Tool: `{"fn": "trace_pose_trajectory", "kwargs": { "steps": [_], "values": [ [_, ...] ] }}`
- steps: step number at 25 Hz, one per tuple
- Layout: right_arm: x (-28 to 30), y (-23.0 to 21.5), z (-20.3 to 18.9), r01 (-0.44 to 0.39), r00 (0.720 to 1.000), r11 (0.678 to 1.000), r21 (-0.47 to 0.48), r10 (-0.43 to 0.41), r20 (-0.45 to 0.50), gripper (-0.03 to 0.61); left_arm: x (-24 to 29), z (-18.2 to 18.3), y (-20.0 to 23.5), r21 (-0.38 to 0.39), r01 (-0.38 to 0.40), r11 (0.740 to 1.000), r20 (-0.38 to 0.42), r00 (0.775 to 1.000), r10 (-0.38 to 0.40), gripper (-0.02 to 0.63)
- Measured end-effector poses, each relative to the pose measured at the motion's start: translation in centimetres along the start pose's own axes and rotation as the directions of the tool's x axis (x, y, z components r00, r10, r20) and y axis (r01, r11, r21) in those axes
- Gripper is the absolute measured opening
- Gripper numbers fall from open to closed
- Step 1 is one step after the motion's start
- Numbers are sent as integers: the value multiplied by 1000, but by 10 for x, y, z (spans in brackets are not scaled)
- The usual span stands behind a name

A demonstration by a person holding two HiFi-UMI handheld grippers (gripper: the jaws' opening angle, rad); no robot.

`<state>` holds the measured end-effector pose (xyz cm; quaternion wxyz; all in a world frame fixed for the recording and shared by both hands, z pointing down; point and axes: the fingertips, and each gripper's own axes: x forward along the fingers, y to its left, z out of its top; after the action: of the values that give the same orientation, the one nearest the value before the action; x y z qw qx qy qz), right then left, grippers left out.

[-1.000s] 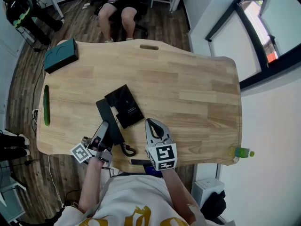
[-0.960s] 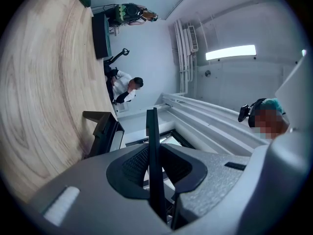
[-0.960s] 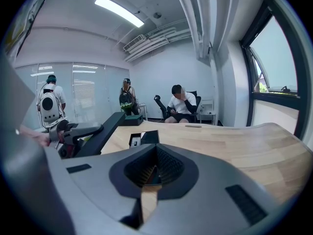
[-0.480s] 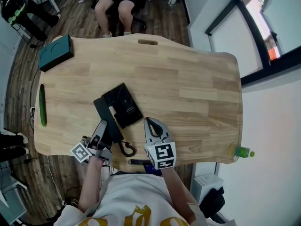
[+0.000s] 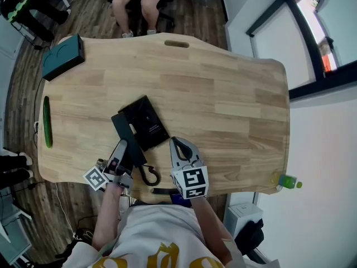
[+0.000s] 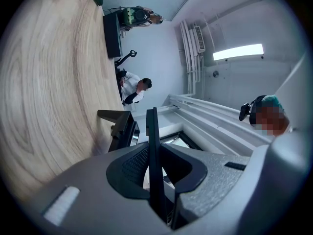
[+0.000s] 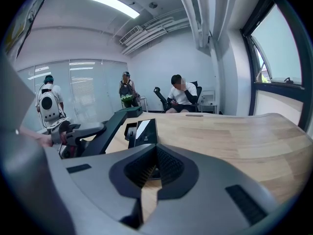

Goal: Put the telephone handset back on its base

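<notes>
The black telephone base point(image 5: 145, 120) lies flat on the wooden table point(image 5: 223, 105), left of centre. The long black handset point(image 5: 126, 138) runs along the base's left edge, and its curly cord point(image 5: 148, 175) loops toward the table's near edge. My left gripper point(image 5: 124, 151) is shut on the handset's near end. In the left gripper view the handset point(image 6: 152, 131) shows as a thin black edge clamped between the jaws, with the base point(image 6: 120, 129) just beyond. My right gripper point(image 5: 177, 144) rests shut and empty to the right of the base. Its own view shows the handset point(image 7: 105, 129) and the base point(image 7: 142, 131).
A teal box point(image 5: 62, 57) sits at the far left corner and a long green object point(image 5: 47, 130) lies by the left edge. A small black item point(image 5: 164, 192) is at the near edge. A person point(image 5: 136, 1) sits beyond the table. A green bottle point(image 5: 285, 180) stands on the floor to the right.
The head view has shifted a little. Handset, base and both grippers keep the same places relative to one another.
</notes>
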<state>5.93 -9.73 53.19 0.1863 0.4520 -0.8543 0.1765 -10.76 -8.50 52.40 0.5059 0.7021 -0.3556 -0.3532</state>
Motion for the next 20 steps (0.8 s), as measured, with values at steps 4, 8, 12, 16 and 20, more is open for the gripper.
{"fn": "trace_pose_trajectory", "kwargs": {
  "steps": [4,8,12,16,20],
  "values": [
    [3,1,-1,-18,1000,1000,4,18,-2,5,1,-1,6,-2,-11,1000,-1,1000,11,74],
    [6,-1,-3,-24,1000,1000,3,24,-12,5,4,0,12,-8,-23,1000,3,1000,23,74],
    [8,-5,-6,-25,999,1000,2,25,-21,5,7,-2,18,-20,-30,999,5,1000,31,74],
    [10,-9,-9,-27,999,1000,2,27,-33,5,10,-5,24,-29,-40,999,3,999,41,75],
    [11,-14,-12,-28,999,1000,4,29,-45,5,13,-6,28,-33,-47,998,5,999,47,74]
  ]
}}
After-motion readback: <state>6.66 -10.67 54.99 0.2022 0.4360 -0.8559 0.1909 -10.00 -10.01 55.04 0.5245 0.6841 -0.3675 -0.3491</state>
